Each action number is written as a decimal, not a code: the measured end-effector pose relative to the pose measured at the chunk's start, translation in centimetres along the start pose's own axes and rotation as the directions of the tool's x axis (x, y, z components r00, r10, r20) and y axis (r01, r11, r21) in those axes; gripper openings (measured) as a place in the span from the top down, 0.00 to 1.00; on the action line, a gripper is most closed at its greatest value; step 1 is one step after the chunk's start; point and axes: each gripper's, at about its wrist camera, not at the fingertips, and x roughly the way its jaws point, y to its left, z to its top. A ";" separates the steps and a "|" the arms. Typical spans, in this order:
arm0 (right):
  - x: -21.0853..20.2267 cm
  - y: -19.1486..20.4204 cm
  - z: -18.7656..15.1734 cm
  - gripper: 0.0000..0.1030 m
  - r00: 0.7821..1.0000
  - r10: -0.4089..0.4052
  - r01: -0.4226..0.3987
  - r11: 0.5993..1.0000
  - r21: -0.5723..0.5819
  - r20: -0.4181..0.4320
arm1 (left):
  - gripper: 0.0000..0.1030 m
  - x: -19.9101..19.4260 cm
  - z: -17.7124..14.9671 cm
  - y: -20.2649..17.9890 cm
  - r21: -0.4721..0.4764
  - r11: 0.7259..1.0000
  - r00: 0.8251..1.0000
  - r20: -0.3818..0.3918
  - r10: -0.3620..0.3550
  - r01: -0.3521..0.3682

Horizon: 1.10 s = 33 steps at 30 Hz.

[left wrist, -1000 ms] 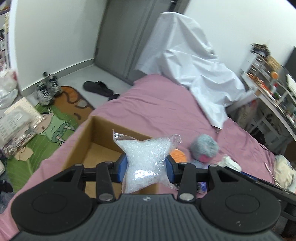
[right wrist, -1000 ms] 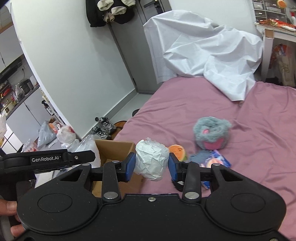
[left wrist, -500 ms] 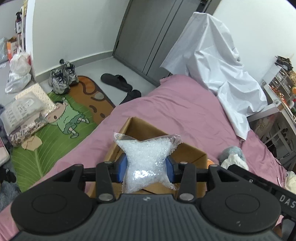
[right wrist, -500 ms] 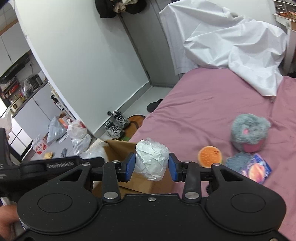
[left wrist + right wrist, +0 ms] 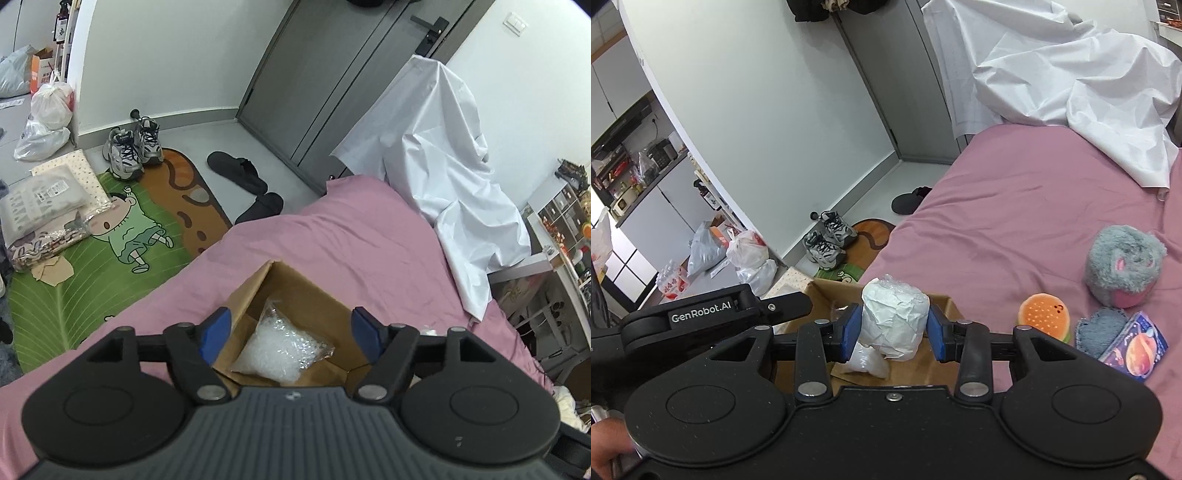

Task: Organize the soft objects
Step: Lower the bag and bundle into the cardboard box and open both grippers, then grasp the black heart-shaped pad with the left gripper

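dropping soft things into the open brown cardboard box (image 5: 295,295) on the pink bed (image 5: 351,229).
left wrist: the left tool (image 5: 291,328) has just been opening, pads apart and empty; the clear bag of white plastic pellets (image 5: 282,349) lies in the box straight below.
right wrist: the right tool (image 5: 892,332) is clamped on a white crumpled paper-wrapped roll (image 5: 895,317), upright, over the box's near edge. "genrobot.ai" reads on the left tool's arm.

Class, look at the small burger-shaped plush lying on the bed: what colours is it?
Orange bun with darker orange dots and a green edge below: the burger plush shows best in the right wrist view.
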 end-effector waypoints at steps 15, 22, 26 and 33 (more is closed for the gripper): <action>-4.3 -1.2 0.2 0.08 0.997 -0.070 0.071 0.997 -0.030 0.027 | 0.12 -1.5 0.1 -2.5 0.012 1.000 1.000 0.001 0.012 -0.012; -7.5 -4.3 -0.4 0.02 0.988 -0.149 0.149 0.989 -0.014 0.041 | 0.12 -1.4 -1.1 -4.9 0.068 0.997 1.000 -0.010 0.028 -0.028; -9.0 -5.9 -0.7 0.00 0.986 -0.162 0.163 0.986 -0.022 0.035 | 0.12 -1.8 -2.0 -6.9 0.125 0.991 0.998 0.005 0.055 -0.055; -10.7 -8.6 -1.1 0.00 0.985 -0.171 0.171 0.984 -0.049 -0.002 | 0.12 -2.2 -3.8 -10.4 0.218 0.975 0.999 0.012 0.041 -0.042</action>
